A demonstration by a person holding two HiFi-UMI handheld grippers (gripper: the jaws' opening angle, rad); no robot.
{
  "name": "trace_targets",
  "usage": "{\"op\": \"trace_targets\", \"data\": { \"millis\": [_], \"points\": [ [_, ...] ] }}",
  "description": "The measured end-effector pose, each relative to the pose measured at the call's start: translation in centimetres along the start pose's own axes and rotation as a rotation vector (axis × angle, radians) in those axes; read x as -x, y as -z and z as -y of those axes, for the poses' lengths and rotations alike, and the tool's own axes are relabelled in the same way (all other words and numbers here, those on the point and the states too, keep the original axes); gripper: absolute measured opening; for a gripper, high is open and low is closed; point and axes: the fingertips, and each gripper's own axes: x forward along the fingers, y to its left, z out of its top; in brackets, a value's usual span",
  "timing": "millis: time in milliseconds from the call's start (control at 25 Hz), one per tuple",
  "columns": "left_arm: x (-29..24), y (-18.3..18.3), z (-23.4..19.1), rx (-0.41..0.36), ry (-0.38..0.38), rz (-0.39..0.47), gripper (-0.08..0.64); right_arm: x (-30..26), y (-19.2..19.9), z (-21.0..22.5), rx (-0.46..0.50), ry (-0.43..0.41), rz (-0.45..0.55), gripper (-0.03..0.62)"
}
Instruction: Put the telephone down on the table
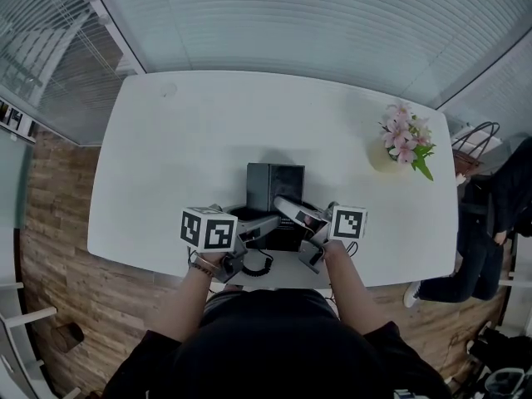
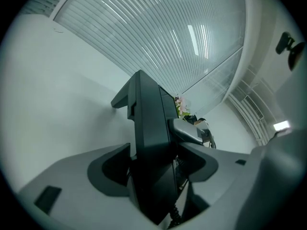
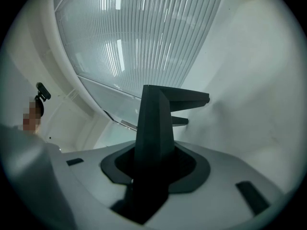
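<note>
The left gripper [image 2: 153, 150] stands spread to its widest around the left side of the telephone [image 1: 274, 188]. Its pads seem to sit just off the black casing, though the wide-angle view makes that gap hard to be sure of. The telephone is at the middle of the table's [image 1: 183, 140] near edge. The right gripper [image 3: 156, 157] is clamped on a black slab of it from the right.

If the left side is indeed free, the weight hangs on the right gripper alone. Should that gripper open before the base lies flat, the telephone could land on a corner and rock over. It also sits close to the near edge. The coiled cord [image 1: 259, 264] lies there beside the left gripper, so a jaw pulling away could catch a loop and drag the telephone toward that edge or off it.

No view shows whether the underside touches the table, because both grippers cover the telephone's near half from above. The handset cannot be told apart from the base. The cord's far end and part of the near edge are lost under the person's body. The flowers [image 1: 406, 135] toward the far right corner stand well apart and look safe.
</note>
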Motion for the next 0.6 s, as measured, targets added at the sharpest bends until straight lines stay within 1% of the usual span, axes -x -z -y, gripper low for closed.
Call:
{"op": "trace_targets", "data": {
  "millis": [160, 440, 520, 600],
  "points": [
    [-0.05, 0.17, -0.25, -0.007, -0.015, -0.013, 0.316, -0.06, 0.17, 0.19, 0.035, 0.040, -0.027, 0.164],
    [-0.19, 0.38, -0.39, -0.006, -0.018, -0.038, 0.317, -0.04, 0.32, 0.19, 0.052, 0.067, -0.030, 0.164],
    [-0.30, 0.51, -0.28, 0.002, -0.010, -0.052, 0.318, 0.01, 0.23, 0.27, 0.084, 0.089, -0.036, 0.163],
    [-0.49, 0.80, -0.09, 0.020, 0.003, -0.073, 0.318, 0.36, 0.01, 0.98, 0.136, 0.137, -0.039, 0.169]
  ]
}}
